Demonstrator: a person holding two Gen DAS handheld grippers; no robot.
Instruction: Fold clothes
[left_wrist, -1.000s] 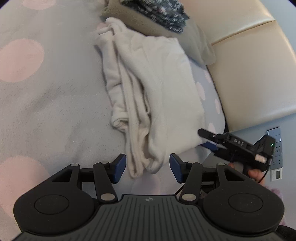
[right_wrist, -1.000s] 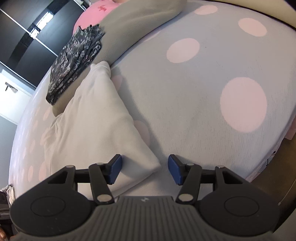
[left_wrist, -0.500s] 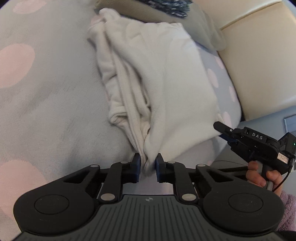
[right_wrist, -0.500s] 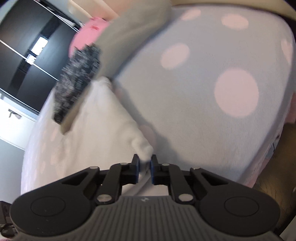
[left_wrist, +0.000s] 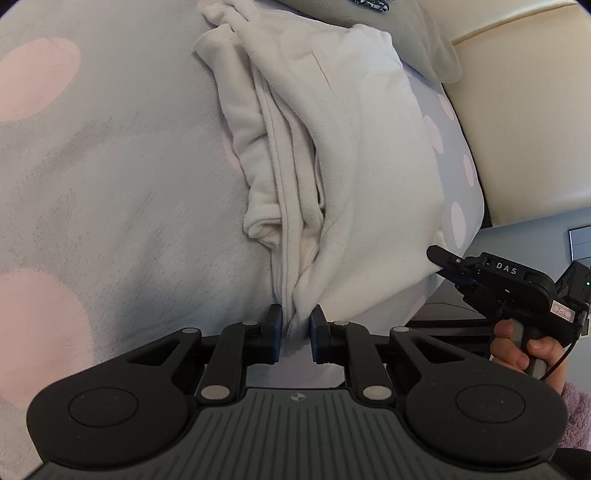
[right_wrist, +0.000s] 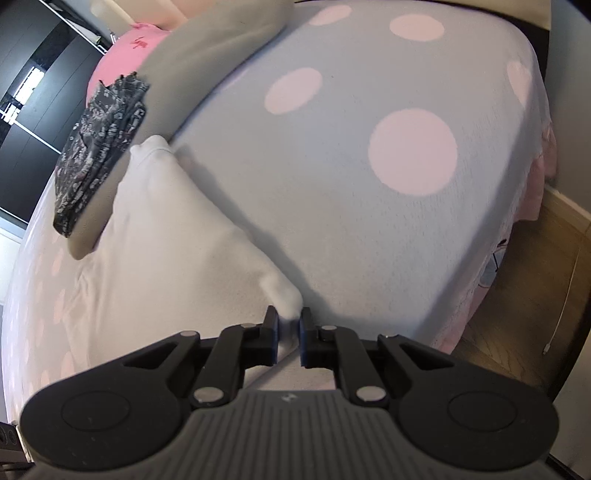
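The soft, limp white garment lay mid-frame on the polka-dot bedspread; left gripper and right gripper each pinched a near corner, sensible holds.

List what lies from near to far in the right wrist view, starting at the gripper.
Right gripper → white garment → patterned dark cloth → pink pillow.

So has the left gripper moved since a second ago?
Yes. The left gripper has gone forward to the white garment on the dotted bedspread; its jaws, open a second ago, are now clamped on the near edge.
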